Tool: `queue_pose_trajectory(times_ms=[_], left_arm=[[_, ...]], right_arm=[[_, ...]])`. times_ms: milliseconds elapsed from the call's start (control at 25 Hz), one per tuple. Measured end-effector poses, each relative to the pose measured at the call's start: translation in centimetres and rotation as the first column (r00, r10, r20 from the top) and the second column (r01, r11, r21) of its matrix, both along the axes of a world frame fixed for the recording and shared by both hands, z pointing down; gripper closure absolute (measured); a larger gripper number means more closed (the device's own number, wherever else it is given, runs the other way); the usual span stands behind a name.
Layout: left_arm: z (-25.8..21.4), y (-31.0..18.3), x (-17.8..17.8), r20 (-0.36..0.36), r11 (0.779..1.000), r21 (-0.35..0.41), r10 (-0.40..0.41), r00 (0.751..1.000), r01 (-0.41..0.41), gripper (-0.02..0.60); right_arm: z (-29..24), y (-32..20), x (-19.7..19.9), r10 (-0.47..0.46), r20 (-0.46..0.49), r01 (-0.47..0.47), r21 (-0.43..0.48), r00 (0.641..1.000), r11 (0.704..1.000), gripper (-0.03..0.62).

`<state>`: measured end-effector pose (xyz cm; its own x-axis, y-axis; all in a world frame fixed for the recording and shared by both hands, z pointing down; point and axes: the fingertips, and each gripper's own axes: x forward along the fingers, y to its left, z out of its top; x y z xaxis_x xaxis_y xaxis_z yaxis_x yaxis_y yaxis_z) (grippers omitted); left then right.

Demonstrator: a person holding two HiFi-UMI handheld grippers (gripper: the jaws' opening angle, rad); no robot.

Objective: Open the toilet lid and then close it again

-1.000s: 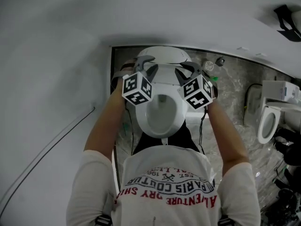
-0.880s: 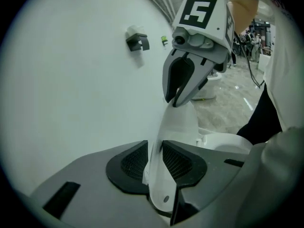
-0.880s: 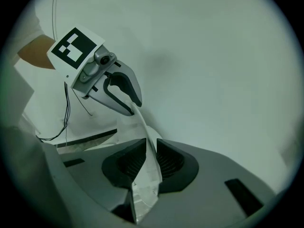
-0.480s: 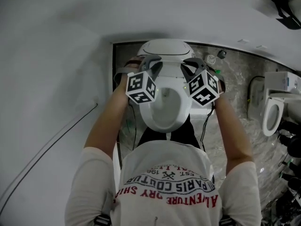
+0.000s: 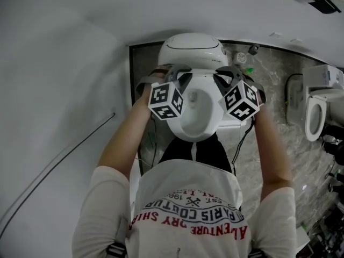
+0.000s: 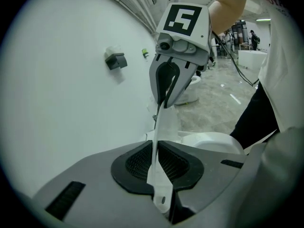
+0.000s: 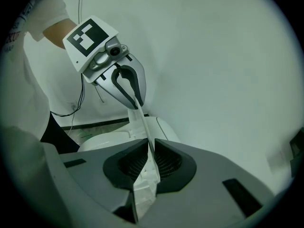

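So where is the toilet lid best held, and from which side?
On its thin rim, at each side, reaching in from the front. The toilet lid is a thin panel, so jaws fit over both faces. The left hand-held gripper, whose jaws have just been closing, and the right hand-held gripper pinch it so.

Toilet lid (image 6: 166,127) is smooth glossy plastic, floor (image 5: 269,90) polished veined stone

Marbled grey floor (image 5: 274,74): toilet (image 5: 192,50) standing on it, second toilet (image 5: 317,112) right.
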<state>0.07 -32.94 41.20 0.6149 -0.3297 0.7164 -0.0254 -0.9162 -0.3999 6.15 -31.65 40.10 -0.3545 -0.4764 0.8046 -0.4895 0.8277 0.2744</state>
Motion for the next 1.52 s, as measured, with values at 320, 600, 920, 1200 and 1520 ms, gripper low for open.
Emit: queue_pose_trajectory(times_ms=[320, 600, 920, 1200, 1520], left_arm=[[0.8, 5.6, -1.0, -0.052, 1.000, -0.011, 0.018, 0.999, -0.018, 0.540], [2.3, 11.0, -2.0, -0.052, 1.000, -0.017, -0.016, 0.999, 0.015, 0.534], [5.9, 18.2, -3.0, -0.039, 0.998, -0.006, -0.070, 0.997, 0.070, 0.512], [9.2, 22.6, -3.7, -0.006, 0.993, 0.008, -0.117, 0.993, 0.117, 0.492], [13.3, 26.8, -4.4, -0.038, 0.987, 0.037, -0.153, 0.988, 0.154, 0.471]], right_arm=[[0.9, 5.7, -1.1, -0.052, -0.005, 0.052, -0.008, 0.999, 0.999, 0.548], [2.5, 11.2, -2.1, -0.100, -0.021, 0.101, 0.054, 0.995, 0.993, 0.549], [6.2, 18.6, -3.2, -0.174, -0.062, 0.178, 0.062, 0.983, 0.982, 0.549], [9.4, 23.1, -3.9, -0.181, -0.031, 0.182, 0.033, 0.983, 0.983, 0.548], [13.7, 27.4, -4.6, -0.193, -0.011, 0.193, 0.021, 0.981, 0.981, 0.534]])
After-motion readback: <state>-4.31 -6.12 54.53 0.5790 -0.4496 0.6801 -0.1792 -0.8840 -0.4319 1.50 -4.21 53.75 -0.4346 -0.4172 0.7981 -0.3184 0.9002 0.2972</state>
